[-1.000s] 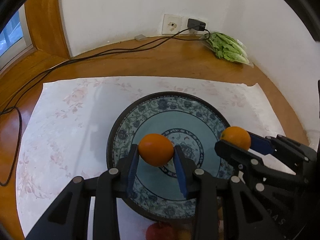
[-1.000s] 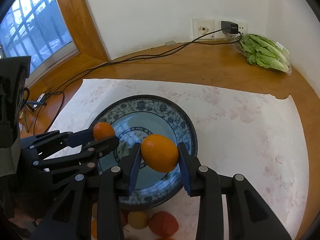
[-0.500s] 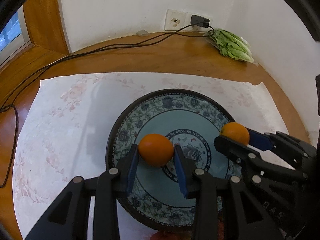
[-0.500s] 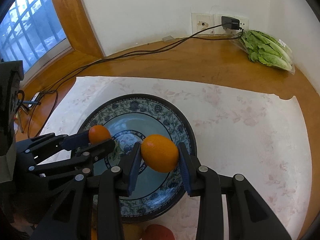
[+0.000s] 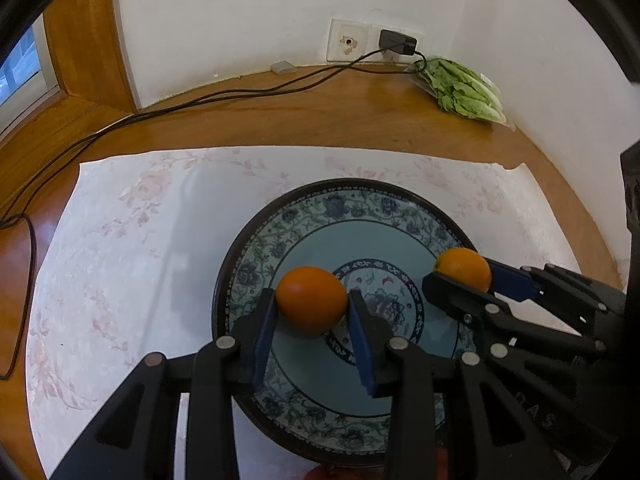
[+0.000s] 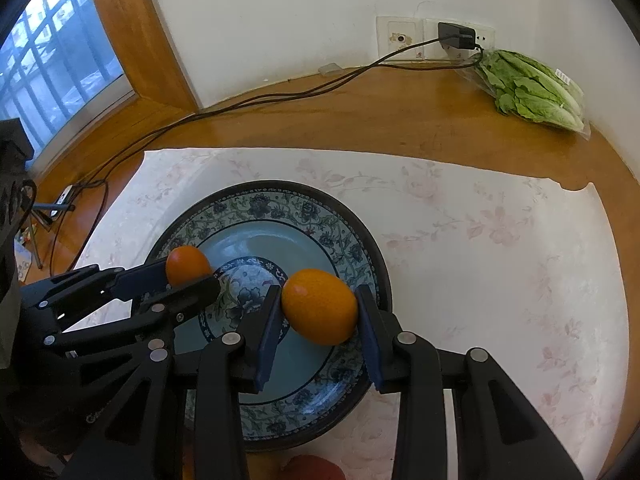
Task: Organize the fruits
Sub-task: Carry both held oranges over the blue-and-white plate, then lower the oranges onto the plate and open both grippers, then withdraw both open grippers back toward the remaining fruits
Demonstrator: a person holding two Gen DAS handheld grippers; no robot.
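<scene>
A blue-patterned plate (image 5: 352,208) sits on a white floral cloth; it also shows in the right wrist view (image 6: 280,204). My left gripper (image 5: 312,304) is shut on an orange (image 5: 311,298) and holds it over the plate's left-middle. My right gripper (image 6: 318,308) is shut on a second orange (image 6: 319,306) over the plate's right part. Each gripper shows in the other's view: the right one (image 5: 464,276) with its orange (image 5: 462,266), the left one (image 6: 188,272) with its orange (image 6: 187,265). A reddish fruit (image 6: 312,468) peeks out below the plate's near rim.
A bag of green lettuce (image 5: 464,90) lies at the back right by the wall; it also shows in the right wrist view (image 6: 532,88). A black cable (image 5: 200,100) runs from a wall charger (image 5: 396,42) across the wooden table. A window is at the left.
Both grippers have moved forward over the plate with their oranges still held. The loose fruits near the plate's front rim have slid almost out of view.
</scene>
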